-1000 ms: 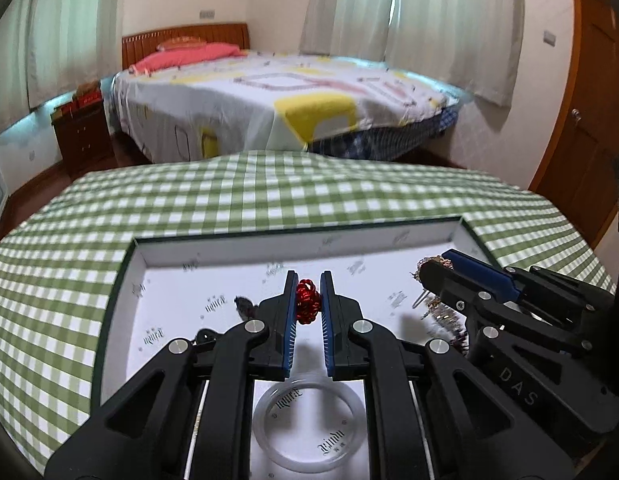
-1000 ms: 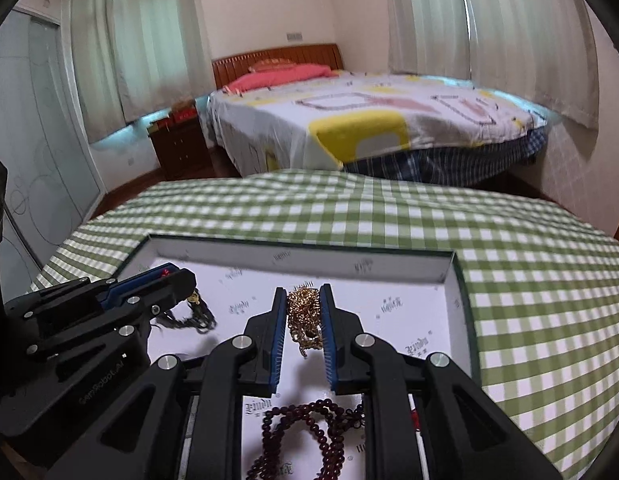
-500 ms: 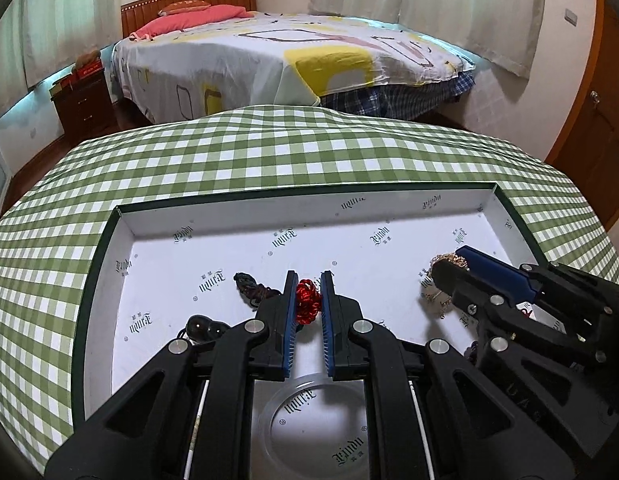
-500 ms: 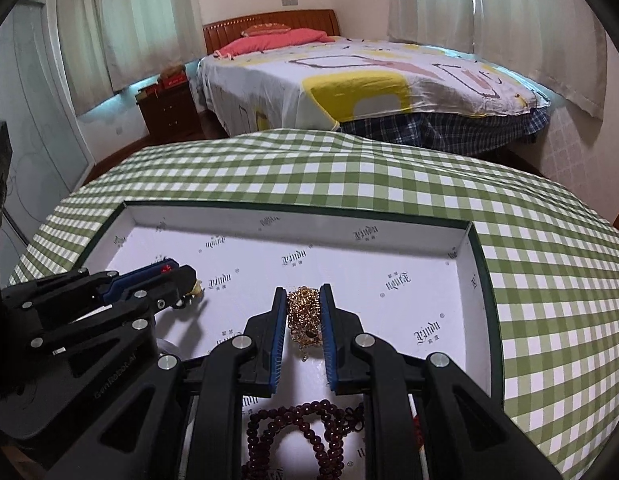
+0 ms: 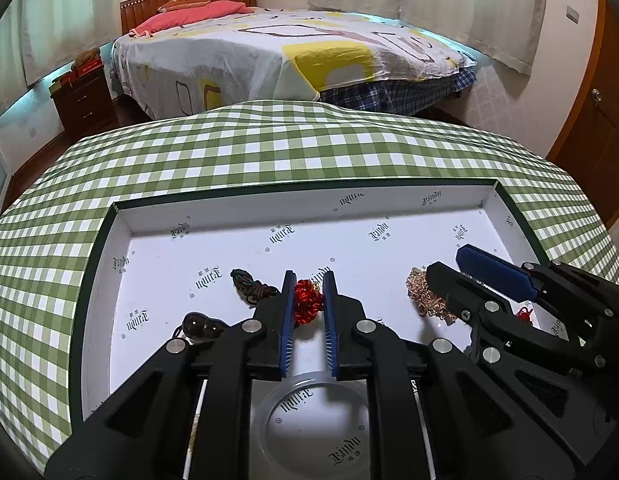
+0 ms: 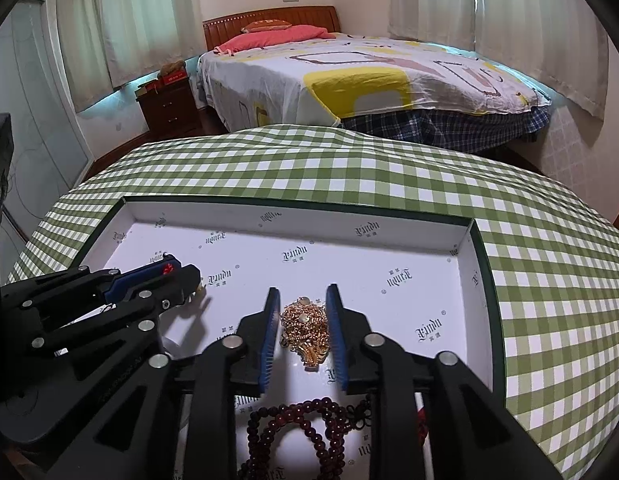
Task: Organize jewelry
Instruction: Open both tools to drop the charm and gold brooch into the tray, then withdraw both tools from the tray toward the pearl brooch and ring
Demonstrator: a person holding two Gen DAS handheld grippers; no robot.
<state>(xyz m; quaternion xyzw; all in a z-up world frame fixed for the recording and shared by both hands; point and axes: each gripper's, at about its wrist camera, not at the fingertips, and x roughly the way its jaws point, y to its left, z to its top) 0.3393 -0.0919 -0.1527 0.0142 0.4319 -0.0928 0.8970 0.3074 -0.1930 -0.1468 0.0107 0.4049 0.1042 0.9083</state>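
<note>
Over the white tray (image 5: 121,240), left fingers (image 5: 287,308) pinch a red ornament (image 5: 307,301); right fingers (image 6: 269,328), just opening, flank a gold chain (image 6: 305,326)

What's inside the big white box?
In the box: a red knot, gold chain, dark cord, dark beads, clear bangle. The grippers hide part of the floor.

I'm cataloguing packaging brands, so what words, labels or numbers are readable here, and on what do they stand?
"Yindu": blackletter logo repeated over the white lining of the tray, some copies upside down; spelling uncertain.
Small characters beneath each logo: too small to read.
Embossed lettering on the side of the left gripper: too faint to read.
Red boxes on the nightstand: print blurred.
</note>
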